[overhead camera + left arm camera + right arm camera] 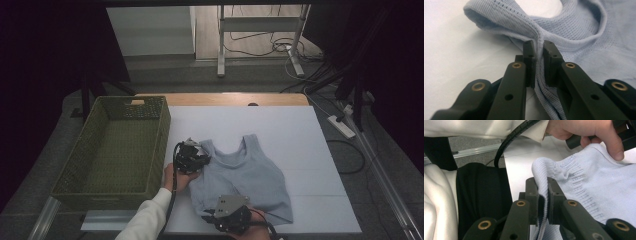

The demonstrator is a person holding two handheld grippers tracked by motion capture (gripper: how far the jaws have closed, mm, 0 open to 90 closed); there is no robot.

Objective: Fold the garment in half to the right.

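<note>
High view / top: pale blue sleeveless top (pixel 245 175) flat on the white desk (pixel 300 135), neck toward 12 o'clock, hem toward 6.
High view / left tool: left tool (pixel 192 156) at the top's 9 o'clock edge, on the strap by the armhole; left hand (pixel 176 177) below it, white sleeve (pixel 147 217) running to 6 o'clock.
High view / right tool: right tool (pixel 226 216) at the hem's near corner, about 6 o'clock of the top, grey plate on it.
High view / basket: green woven basket (pixel 75 170) at 9 o'clock of the top, just beside the left tool, apart from the cloth.
Left gripper view / tool state: jaws nearly together, ribbed strap edge (pixel 537 50) pinched between the pads; cloth bunches up toward 12 o'clock.
Right gripper view / tool state: jaws nearly together on the ribbed hem (pixel 544 187), a fold of it clamped; the other hand at 1 o'clock, thumb touching the cloth.
</note>
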